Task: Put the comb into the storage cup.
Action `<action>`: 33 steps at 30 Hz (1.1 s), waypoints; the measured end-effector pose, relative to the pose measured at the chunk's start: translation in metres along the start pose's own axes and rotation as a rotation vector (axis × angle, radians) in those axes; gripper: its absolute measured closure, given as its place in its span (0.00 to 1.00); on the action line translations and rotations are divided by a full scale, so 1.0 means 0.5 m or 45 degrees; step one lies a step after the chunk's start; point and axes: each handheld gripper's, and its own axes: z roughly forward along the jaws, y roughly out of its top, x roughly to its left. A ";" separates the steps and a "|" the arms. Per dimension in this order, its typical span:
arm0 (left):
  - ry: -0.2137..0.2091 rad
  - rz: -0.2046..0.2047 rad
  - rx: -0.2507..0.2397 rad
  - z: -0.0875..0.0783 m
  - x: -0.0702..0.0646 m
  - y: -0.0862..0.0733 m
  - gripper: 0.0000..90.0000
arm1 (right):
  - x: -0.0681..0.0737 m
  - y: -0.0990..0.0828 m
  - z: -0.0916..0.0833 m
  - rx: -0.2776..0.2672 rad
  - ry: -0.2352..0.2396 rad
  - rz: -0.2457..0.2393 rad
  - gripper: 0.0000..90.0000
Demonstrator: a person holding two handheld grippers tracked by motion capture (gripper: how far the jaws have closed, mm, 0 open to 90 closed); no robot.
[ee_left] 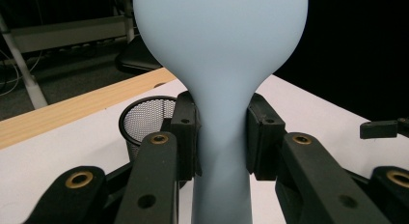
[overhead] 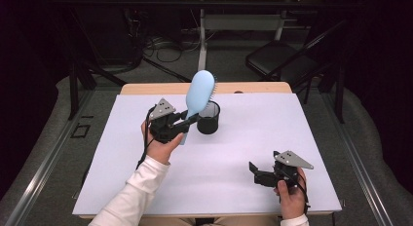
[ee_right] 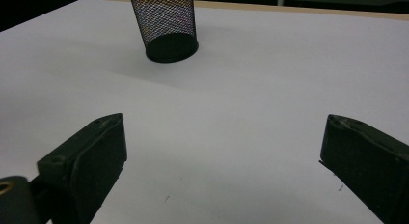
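high view: hairbrush [overhead: 200,92] is being held upright by left gripper [overhead: 187,122], head above the mesh cup [overhead: 209,118] just beside | left gripper view: handle [ee_left: 222,151] is being clamped between both pads | right gripper view: right gripper [ee_right: 222,151] is being kept wide, empty, cup [ee_right: 165,26] well apart.

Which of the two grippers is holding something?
The left gripper: its jaws clamp the light blue hairbrush by the handle. The right gripper stands open over the table.

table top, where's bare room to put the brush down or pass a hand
Free: the white sheet between the mesh cup and the right gripper, and right of the cup. Crowded: around the cup, where the left gripper holds the hairbrush.
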 end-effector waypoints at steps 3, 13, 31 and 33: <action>0.010 0.000 -0.002 -0.002 0.003 -0.004 0.78 | -0.001 -0.001 0.003 -0.005 -0.011 -0.002 0.02; 0.017 -0.002 -0.032 -0.004 0.010 -0.011 0.78 | 0.004 0.006 0.009 0.015 -0.009 -0.006 0.02; 0.050 0.008 -0.043 -0.010 0.014 -0.023 0.78 | 0.008 0.051 0.034 0.124 0.074 0.043 0.03; 0.050 0.008 -0.045 -0.009 0.014 -0.025 0.78 | 0.007 0.059 0.039 0.128 0.086 0.060 0.03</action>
